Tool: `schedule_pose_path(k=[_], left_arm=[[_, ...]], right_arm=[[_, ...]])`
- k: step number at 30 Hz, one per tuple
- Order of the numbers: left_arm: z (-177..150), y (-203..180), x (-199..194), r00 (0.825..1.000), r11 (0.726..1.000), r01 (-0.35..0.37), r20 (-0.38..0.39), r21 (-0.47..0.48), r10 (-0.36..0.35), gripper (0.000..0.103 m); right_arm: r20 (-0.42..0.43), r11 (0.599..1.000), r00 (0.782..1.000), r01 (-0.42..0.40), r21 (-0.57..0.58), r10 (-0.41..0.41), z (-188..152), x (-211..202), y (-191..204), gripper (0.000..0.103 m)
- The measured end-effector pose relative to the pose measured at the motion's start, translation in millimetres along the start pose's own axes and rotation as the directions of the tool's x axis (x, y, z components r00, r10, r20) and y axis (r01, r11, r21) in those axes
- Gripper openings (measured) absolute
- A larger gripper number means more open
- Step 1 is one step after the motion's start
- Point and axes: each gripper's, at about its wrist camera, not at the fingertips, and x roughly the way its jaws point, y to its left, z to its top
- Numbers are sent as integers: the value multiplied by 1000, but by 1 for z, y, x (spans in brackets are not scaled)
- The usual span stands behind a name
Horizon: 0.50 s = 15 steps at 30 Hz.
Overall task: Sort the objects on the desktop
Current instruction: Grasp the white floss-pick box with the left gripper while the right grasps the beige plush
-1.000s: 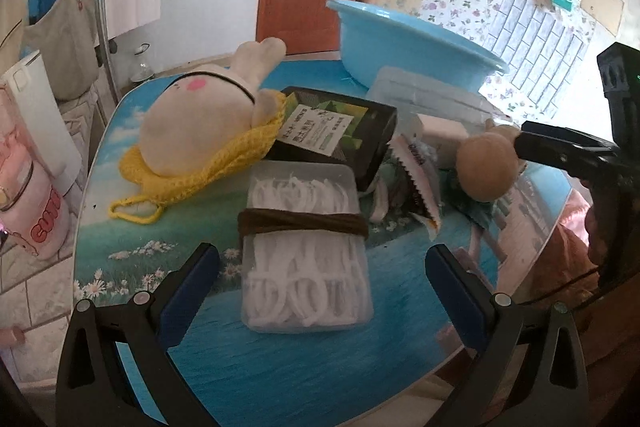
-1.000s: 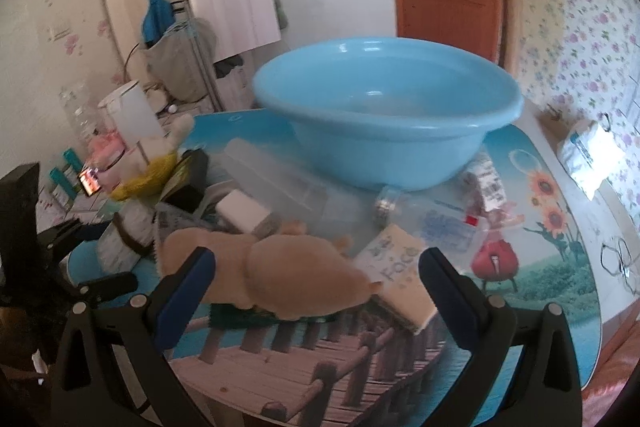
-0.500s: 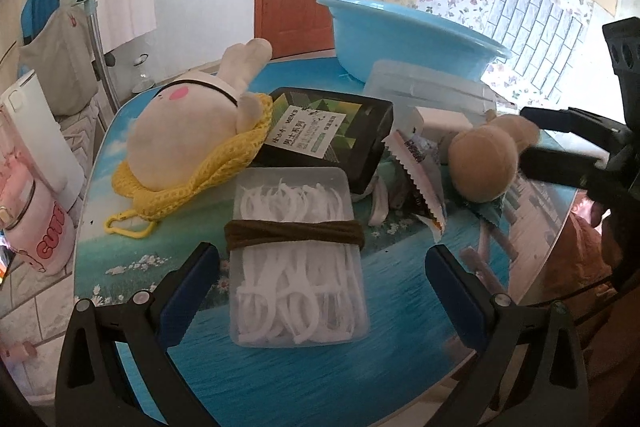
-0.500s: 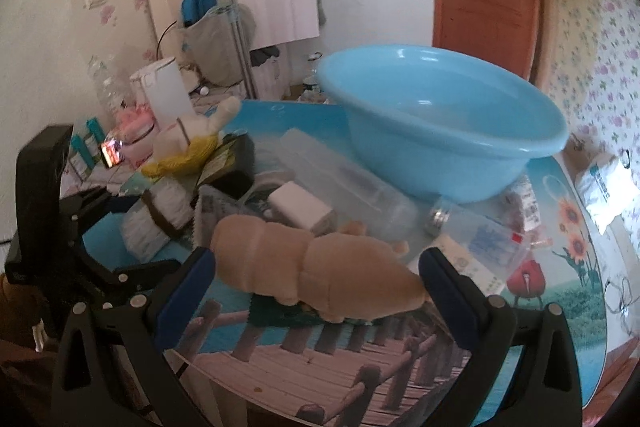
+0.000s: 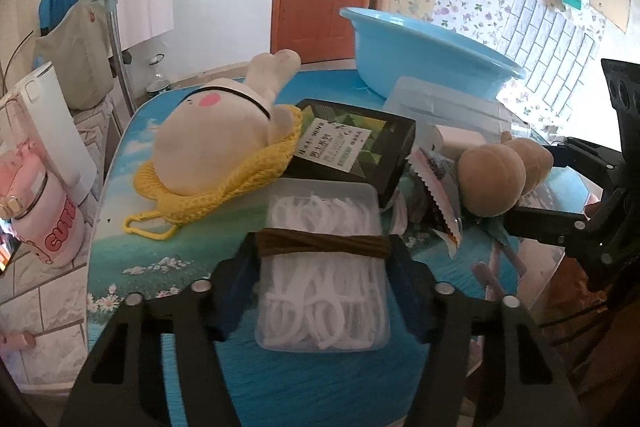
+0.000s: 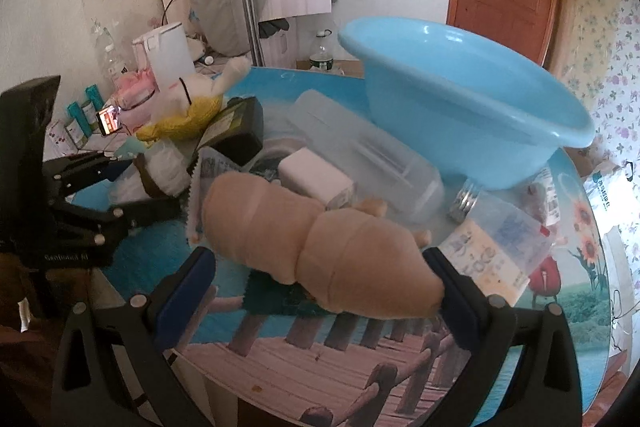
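Observation:
My left gripper (image 5: 322,279) is shut on a clear plastic box of white floss picks (image 5: 322,267) bound with a brown band, at the table's near edge. My right gripper (image 6: 316,287) is open, its pads on either side of a tan plush toy (image 6: 316,247) that lies on the table; the right pad is close against the toy. The toy also shows in the left wrist view (image 5: 492,179). A white rabbit plush (image 5: 216,147) on a yellow knit bag lies behind the floss box. A black box (image 5: 352,151) lies beside it.
A light blue basin (image 6: 460,103) stands at the back of the table, with a clear plastic case (image 6: 360,151) and a white block (image 6: 316,179) in front of it. Snack packets and a small bottle (image 6: 496,223) lie around. A pink cup (image 5: 44,215) stands off the table's left.
My left gripper has moved forward and closed on the floss box. My right gripper has moved in around the tan plush and narrowed.

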Motion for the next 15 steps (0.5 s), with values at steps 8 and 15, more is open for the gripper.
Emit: schedule_pose_path(k=[8,15], left_arm=[[-1,-2,0,1000,1000,13,-1,4,-13,62],[-2,-17,5,1000,997,-13,-11,70,13,82]], right_arm=[[-28,1000,999,22,-11,-22,-1,9,1,103],[-40,999,999,29,-21,-30,-3,15,3,103]])
